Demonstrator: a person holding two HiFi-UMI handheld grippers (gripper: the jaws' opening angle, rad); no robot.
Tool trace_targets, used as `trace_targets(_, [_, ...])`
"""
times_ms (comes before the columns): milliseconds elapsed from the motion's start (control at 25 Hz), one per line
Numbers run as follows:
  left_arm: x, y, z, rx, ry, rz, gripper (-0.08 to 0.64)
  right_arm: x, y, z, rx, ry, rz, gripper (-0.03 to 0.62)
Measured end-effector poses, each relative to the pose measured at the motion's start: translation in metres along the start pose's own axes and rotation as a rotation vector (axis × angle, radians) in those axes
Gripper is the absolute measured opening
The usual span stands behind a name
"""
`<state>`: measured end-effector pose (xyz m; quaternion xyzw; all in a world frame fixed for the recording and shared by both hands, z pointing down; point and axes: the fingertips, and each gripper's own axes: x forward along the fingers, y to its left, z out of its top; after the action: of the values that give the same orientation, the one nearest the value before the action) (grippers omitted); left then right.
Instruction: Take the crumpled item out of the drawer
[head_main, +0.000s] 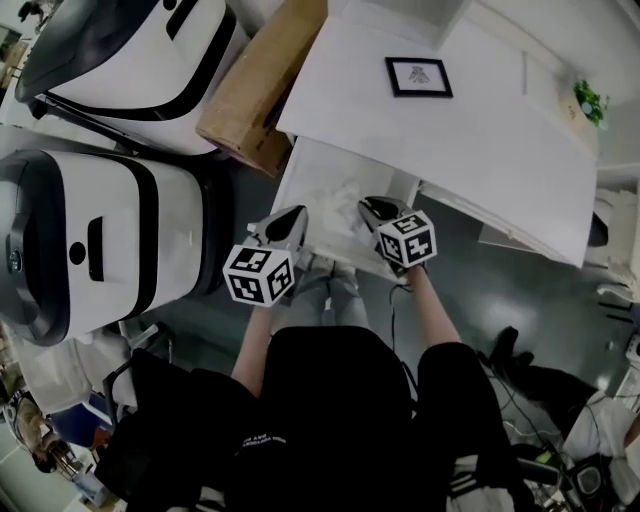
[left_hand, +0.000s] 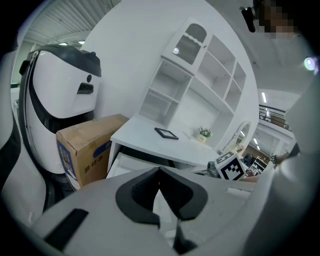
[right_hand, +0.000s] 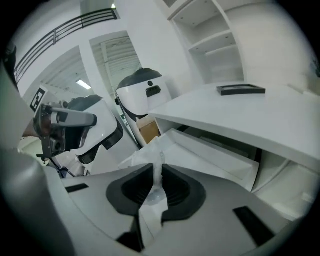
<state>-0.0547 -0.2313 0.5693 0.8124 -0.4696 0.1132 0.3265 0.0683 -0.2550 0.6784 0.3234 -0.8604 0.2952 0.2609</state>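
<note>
Just beside drawer, box: unreadable blue print.

On white desktop: black picture frame, lying flat; small potted plant near right edge. Left of desktop, touching: brown cardboard box. Further left: white-and-black housing; second housing nearer.

Two grippers: left gripper, right gripper. Two white machines at the left: near machine, far machine. One box, desk, drawer, frame, plant, crumpled item.
</note>
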Motion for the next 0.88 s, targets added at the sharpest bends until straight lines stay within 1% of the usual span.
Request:
trace_targets(320, [-0.020,-0.014,0.013,0.049,-0.040,-0.028,-0.002,-0.045,0.014,0.030,0.054,-0.165,-0.033,0.044])
trace_targets(600, [-0.034,-0.026,0.025,0.086,-0.080,-0.051,-0.003,-0.079,0.025,0.054,0.088,-0.291,-0.044,0.043])
trace_targets(880, [-0.048,-0.035,0.047,0.131,-0.155,-0.065,-0.002,-0.116,0.037,0.081,0.115,-0.426,-0.047,0.043])
